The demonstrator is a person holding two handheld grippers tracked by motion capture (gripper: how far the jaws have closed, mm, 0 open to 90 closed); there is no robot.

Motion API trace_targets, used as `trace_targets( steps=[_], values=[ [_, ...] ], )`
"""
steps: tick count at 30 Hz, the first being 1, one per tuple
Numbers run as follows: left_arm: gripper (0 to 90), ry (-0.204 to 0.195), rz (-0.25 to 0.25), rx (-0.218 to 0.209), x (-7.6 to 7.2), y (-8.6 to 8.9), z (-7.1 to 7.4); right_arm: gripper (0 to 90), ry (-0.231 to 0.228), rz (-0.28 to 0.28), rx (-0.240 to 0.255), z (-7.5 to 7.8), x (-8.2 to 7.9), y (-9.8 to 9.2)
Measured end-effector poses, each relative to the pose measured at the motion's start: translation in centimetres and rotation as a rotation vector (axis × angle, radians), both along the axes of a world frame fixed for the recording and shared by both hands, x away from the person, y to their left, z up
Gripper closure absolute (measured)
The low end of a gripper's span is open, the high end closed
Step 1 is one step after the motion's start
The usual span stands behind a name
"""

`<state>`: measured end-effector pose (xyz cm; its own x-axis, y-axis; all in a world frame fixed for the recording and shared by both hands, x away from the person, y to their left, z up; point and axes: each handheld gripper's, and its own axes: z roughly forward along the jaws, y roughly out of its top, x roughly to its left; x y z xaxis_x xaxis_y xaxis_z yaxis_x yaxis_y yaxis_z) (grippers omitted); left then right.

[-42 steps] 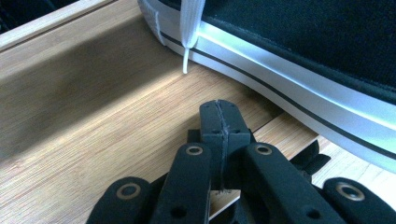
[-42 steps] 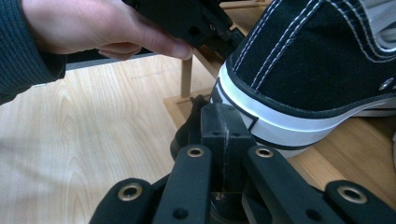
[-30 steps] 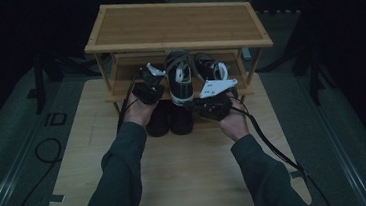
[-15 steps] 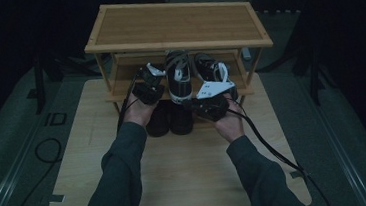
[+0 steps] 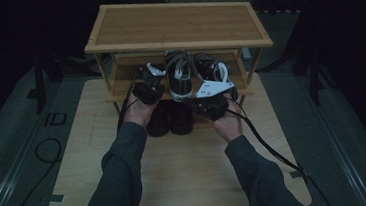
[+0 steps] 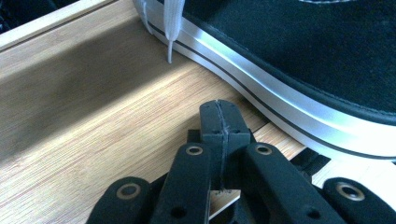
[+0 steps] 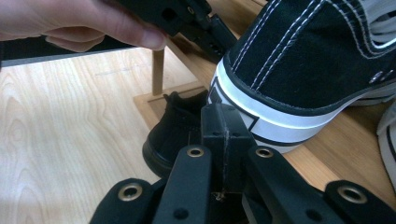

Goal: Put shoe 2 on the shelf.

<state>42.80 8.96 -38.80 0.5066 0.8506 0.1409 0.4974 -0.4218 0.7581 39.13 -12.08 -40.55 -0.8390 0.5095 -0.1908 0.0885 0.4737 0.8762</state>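
A black canvas sneaker (image 5: 178, 76) with a white sole stands on the middle shelf of a wooden shoe rack (image 5: 179, 25), and a second sneaker (image 5: 209, 66) stands to its right. My left gripper (image 5: 151, 74) is at the shelf's left part. In the left gripper view it (image 6: 219, 114) is shut and empty, just short of the sneaker's white sole (image 6: 280, 107) and a lace end (image 6: 170, 32). My right gripper (image 5: 194, 101) is at the shelf's front edge. In the right gripper view it (image 7: 223, 119) is shut and empty, close to the sneaker's heel (image 7: 299, 70).
A pair of black shoes (image 5: 170, 121) sits under the middle shelf, one of them (image 7: 170, 135) just below the right jaws. The rack stands on a light wooden board (image 5: 177, 174). The other hand (image 7: 84, 23) holds the left gripper (image 7: 187, 16) across the right gripper view. Cables trail over the board.
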Motion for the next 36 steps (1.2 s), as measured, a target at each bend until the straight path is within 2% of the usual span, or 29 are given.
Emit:
trace_targets(
  steps=[6,16,21,36],
  values=[
    [90.0,0.001,-0.002,0.000,0.0,0.0,0.0,90.0,-0.016,-0.035,-0.009,-0.2,0.0,0.2],
    [90.0,0.002,-0.001,-0.001,0.0,0.0,0.0,90.0,0.004,-0.034,-0.029,0.0,0.4,1.2],
    [90.0,0.002,-0.003,-0.003,0.0,0.0,0.0,90.0,0.004,-0.061,-0.027,0.0,0.8,1.2],
    [90.0,-0.002,0.000,-0.010,0.0,0.1,-0.1,90.0,0.026,-0.055,-0.021,0.1,1.0,1.5]
  ],
)
